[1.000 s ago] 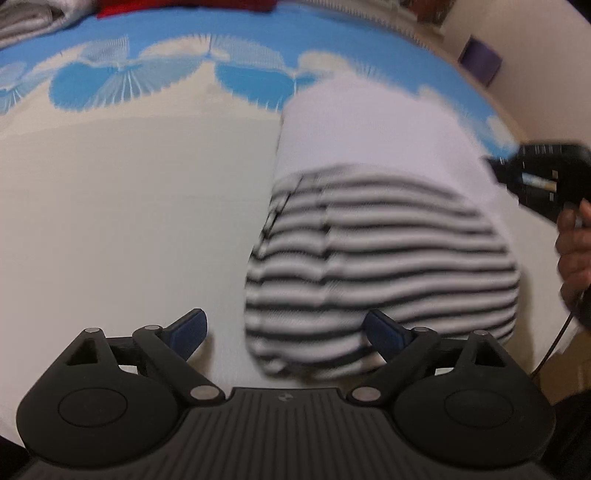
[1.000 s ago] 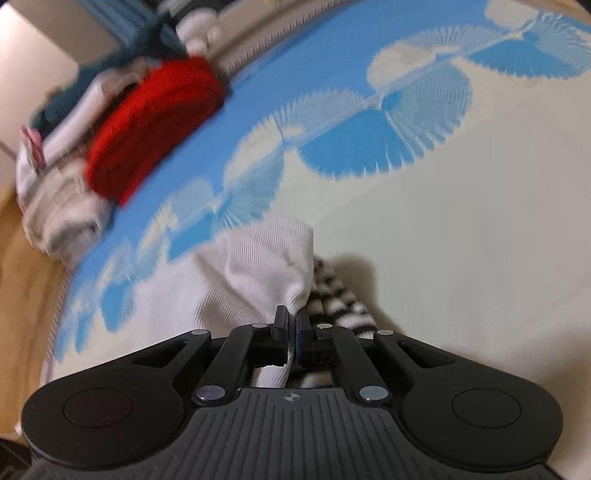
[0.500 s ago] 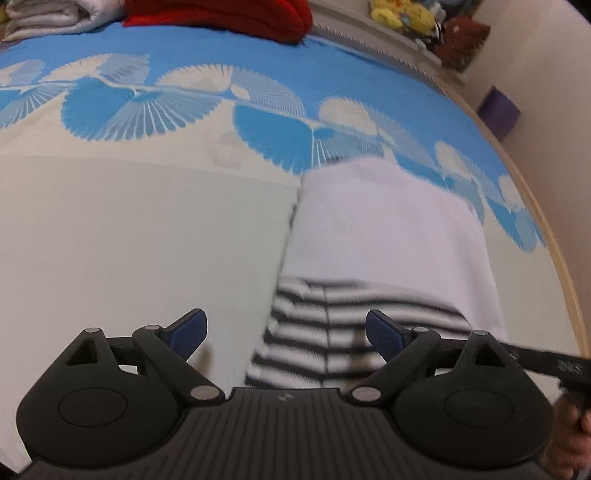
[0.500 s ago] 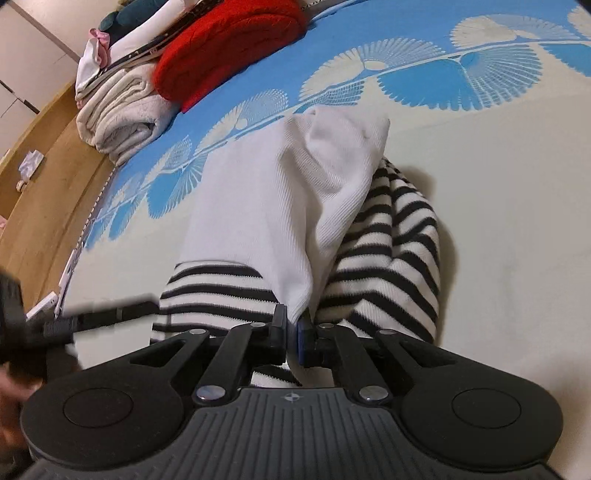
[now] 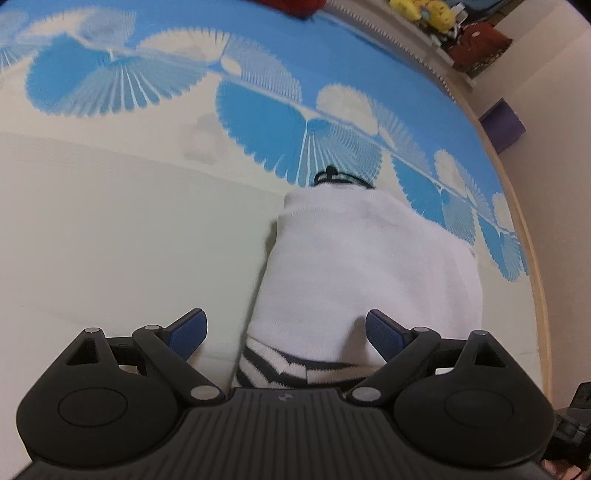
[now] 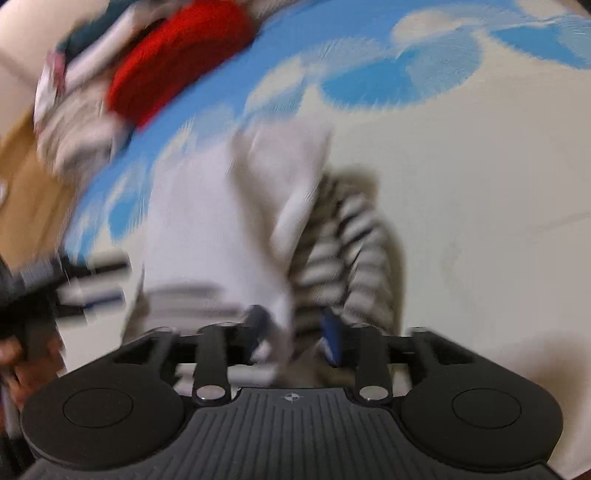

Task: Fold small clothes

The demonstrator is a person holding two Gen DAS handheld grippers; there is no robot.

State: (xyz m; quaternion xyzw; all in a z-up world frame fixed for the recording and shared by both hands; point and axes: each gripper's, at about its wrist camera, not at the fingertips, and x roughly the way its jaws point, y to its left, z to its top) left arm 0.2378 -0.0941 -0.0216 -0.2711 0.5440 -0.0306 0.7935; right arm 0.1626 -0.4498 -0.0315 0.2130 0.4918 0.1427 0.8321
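Home bedroom: patterned bedspread [image 5: 258, 122], stacked laundry [image 6: 177, 62].

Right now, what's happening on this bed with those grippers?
A person is folding a small white and black-striped garment on a blue fan-patterned bedspread. The right gripper is opening, jaws parting around the white flap it folded over. The left gripper is open over the garment's near edge, gripping nothing.

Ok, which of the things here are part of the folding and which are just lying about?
Part of the job:
- striped and white garment
- right claw, opening, cloth between its fingers
- left claw, open

Lying about:
- red knit
- plush toys
- purple box
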